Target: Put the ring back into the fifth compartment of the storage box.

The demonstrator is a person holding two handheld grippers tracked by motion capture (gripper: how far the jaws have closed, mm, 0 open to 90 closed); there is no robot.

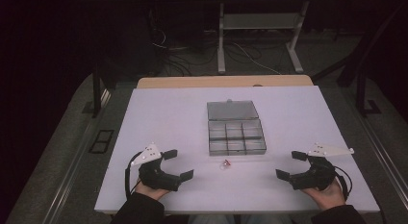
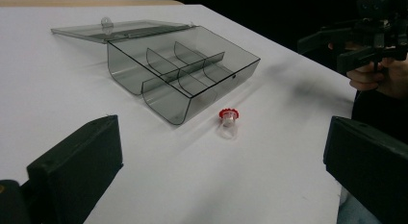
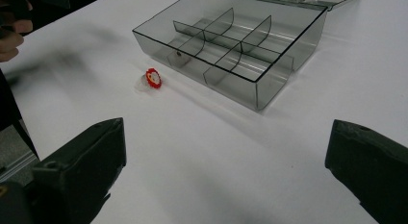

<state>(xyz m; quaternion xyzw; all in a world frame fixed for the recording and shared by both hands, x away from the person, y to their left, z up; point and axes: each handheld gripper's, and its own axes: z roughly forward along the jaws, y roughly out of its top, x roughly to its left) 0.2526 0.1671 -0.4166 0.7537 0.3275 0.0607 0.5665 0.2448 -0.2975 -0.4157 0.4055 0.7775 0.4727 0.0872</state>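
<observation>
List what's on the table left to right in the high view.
left gripper, open → small clear vial with a red cap → right gripper, open. The grey compartment box with its lid open sits farther back, above the vial, so it is left out of the order.

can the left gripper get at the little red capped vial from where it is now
Probably yes. The left gripper has its jaws open and holds nothing, and only bare table lies between it and the vial, which lies on its side in front of the open box, apart from it.
</observation>
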